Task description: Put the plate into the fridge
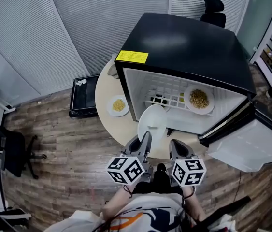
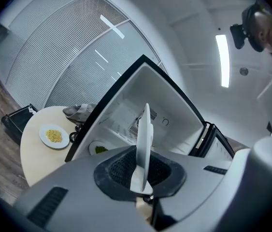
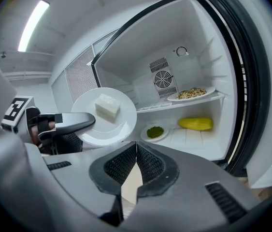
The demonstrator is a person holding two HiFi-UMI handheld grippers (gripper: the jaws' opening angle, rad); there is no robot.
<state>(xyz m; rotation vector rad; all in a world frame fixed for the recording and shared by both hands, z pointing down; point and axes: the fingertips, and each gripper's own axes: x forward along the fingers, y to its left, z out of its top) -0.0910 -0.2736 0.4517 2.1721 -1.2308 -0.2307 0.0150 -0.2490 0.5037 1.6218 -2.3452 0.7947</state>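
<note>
Two grippers hover before an open black fridge (image 1: 184,47) that stands on a round beige table (image 1: 103,88). The left gripper (image 1: 144,140) is clamped on the rim of a white plate (image 1: 153,121). The plate carries a pale white block (image 3: 107,105) and hangs at the fridge's mouth, not yet on a shelf. The right gripper (image 3: 136,151), just beside the left, has its jaws pressed together with nothing between them. Inside, a shelf holds a plate of grainy food (image 1: 188,94). Below it lie a small dish of greens (image 3: 144,135) and a yellow item (image 3: 195,123). Another plate of yellow food (image 1: 110,106) sits on the table left of the fridge. The floor (image 1: 63,144) is wood plank, grey blinds (image 1: 78,23) line the walls, and a black office chair (image 1: 10,149) stands far left.
</note>
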